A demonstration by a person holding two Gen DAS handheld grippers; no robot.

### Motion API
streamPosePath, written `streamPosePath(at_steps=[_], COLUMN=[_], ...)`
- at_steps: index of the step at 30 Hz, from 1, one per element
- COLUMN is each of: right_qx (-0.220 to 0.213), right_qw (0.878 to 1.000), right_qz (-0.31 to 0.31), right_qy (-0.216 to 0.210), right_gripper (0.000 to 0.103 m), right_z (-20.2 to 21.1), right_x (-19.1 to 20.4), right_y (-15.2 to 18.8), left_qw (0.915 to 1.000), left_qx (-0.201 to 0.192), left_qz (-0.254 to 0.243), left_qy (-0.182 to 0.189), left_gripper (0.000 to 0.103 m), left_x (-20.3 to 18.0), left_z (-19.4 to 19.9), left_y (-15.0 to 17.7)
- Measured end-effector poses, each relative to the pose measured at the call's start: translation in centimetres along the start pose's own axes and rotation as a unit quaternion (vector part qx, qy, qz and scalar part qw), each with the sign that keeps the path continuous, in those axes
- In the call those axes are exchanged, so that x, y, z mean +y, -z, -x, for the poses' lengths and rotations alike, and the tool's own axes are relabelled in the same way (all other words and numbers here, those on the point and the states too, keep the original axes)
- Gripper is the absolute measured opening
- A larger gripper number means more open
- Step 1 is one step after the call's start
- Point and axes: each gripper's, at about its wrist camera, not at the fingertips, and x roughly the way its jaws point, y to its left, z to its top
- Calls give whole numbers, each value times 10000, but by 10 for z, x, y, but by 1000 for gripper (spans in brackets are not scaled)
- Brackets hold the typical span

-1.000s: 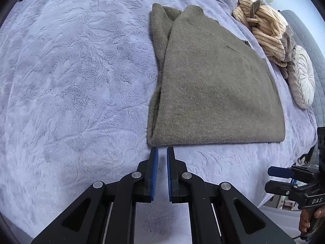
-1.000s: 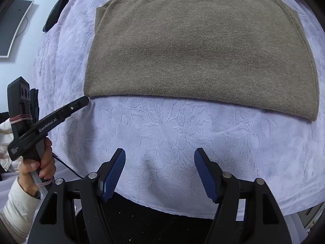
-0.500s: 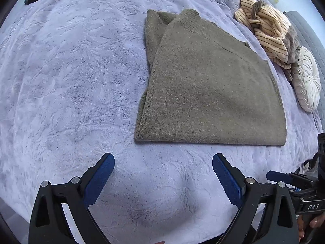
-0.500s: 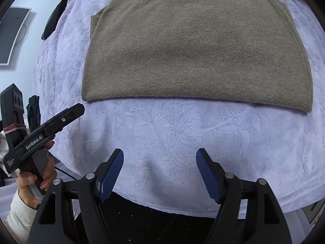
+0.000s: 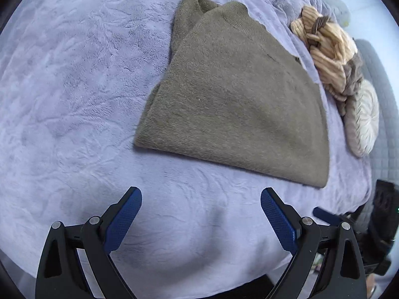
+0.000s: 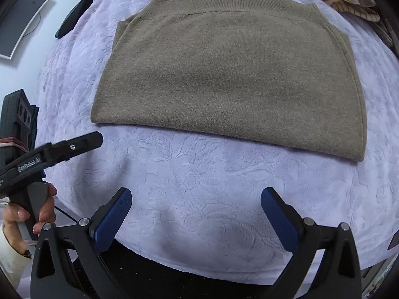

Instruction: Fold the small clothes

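Note:
An olive-brown knit sweater (image 5: pixel 234 97) lies folded flat on the lilac blanket (image 5: pixel 74 87), its near hem straight and a sleeve tucked along its left side. It also shows in the right wrist view (image 6: pixel 229 74). My left gripper (image 5: pixel 200 214) is open and empty, hovering over the blanket short of the sweater's near hem. My right gripper (image 6: pixel 195 214) is open and empty, also short of the near hem. The left gripper shows at the left edge of the right wrist view (image 6: pixel 49 149), held in a hand.
A pile of striped tan clothes (image 5: pixel 329 49) and a round cream cushion (image 5: pixel 362 117) lie at the far right of the bed. A dark flat object (image 6: pixel 77 12) lies on the bed's far left. The bed's near edge (image 6: pixel 199 269) runs just under my grippers.
My left gripper has opened wide from shut and drawn back from the sweater's hem. My right gripper has opened wider and barely moved. The sweater lies still.

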Motion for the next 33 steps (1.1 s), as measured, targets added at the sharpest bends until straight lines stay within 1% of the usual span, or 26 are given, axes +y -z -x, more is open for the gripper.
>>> streamPosePath(at_steps=[4,7,11,17,19,22,25,27,30,32,33], right_qx=[205,223,54,-321,-396,-327,-253,-259,-213,-182,-208], right_qw=[9991,9985,9989,9986,9979,9968,9957,9958,9979,9989,9992], right_qz=[-302,-441,-416,-412,-445,-563,-639,-591,-343,-254,-207], right_qy=[-193,-254,-194,-120,-246,-466,-614,-647,-508,-353,-280], right_gripper=[103,103,103,103,103,103,103,103,103,100,90], right_z=[-9,-13,-13,-14,-19,-35,-49,-53,-55,-53,-50], right_x=[-15,-25,-32,-47,-54,-64,-73,-73,-67,-61,-56], right_y=[-2,-5,-16,-50,-60,-68,-68,-68,-66,-67,-67], left_qw=[9990,9976,9949,9893,9855,9793,9742,9721,9725,9732,9728], left_qx=[-29,-60,-100,-249,-363,-539,-663,-709,-767,-823,-902], left_qz=[286,391,525,789,945,1178,1374,1490,1557,1503,1435], left_qy=[327,570,858,1199,1362,1554,1663,1664,1551,1536,1581], left_gripper=[97,97,97,97,97,97,97,97,97,97,97], left_x=[-3,-10,-15,-17,-16,-16,-15,-17,-22,-26,-30], left_z=[-6,-14,-29,-47,-50,-54,-61,-67,-74,-70,-66], left_y=[-1,-2,-2,-8,-11,-17,-24,-30,-37,-37,-38])
